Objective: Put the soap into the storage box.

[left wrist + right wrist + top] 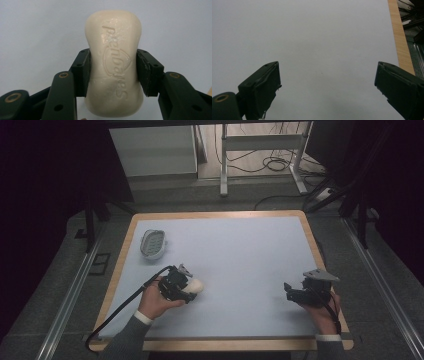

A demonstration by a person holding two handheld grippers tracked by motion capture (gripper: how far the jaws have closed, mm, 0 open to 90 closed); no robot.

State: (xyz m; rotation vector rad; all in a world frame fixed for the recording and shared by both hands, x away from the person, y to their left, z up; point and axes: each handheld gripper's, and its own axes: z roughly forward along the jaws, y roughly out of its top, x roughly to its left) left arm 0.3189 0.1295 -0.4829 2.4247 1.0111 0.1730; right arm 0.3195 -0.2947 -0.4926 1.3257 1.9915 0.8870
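In the high view, a pale oval soap dish [152,243] with a ribbed inside sits in the upper left part of the light blue table mat [235,255], near the wooden table edge [118,270], with nothing in it. Below it and slightly right, at lower left of the frame, the left gripper [186,289] is closed on a cream bar of soap [195,285], which sticks out to the right past the jaws; the person's left hand [155,301] grips the tool from below. In the left gripper view, the bar of soap [113,62] stands lengthwise in the centre of the frame, pinched at its narrow waist by both black pads, its embossed lettering facing the camera. At lower right of the high view, the right gripper [295,294] is held well apart from the soap. In the right gripper view its jaws stand wide apart at the bottom corners, holding nothing, over bare mat.
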